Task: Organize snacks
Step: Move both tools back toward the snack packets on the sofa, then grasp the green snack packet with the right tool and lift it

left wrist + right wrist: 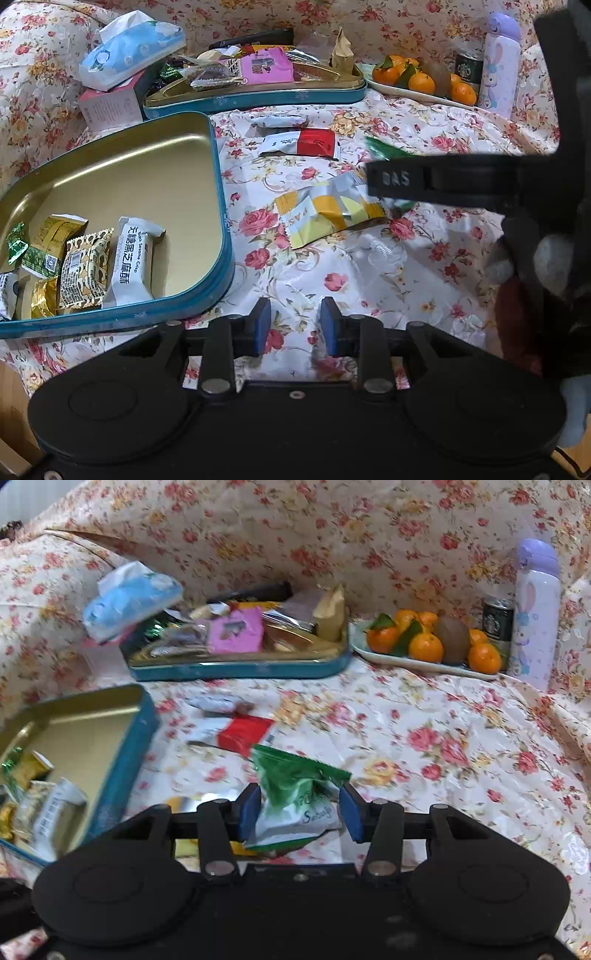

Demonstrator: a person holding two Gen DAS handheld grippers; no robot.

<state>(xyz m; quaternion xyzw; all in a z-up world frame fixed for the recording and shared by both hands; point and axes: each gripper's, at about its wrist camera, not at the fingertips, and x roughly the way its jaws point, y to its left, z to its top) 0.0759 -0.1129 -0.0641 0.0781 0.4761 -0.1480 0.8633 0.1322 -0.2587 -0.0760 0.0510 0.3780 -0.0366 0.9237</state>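
Note:
My right gripper (299, 812) is shut on a green and white snack packet (295, 794), held above the floral table; the gripper's arm shows in the left wrist view (443, 181). My left gripper (295, 326) is open and empty, low over the cloth beside the near blue tin (218, 206). That tin holds several wrapped snacks, among them a white sesame crisp bar (131, 258). A yellow and white packet (328, 214), a red and white packet (306, 144) and a small white packet (279, 120) lie loose on the cloth.
A second blue tin (258, 98) at the back is piled with snacks. A blue tissue pack (129, 48) sits on a pink box at back left. A plate of oranges (424, 642), a can (496, 622) and a purple bottle (533, 609) stand at back right.

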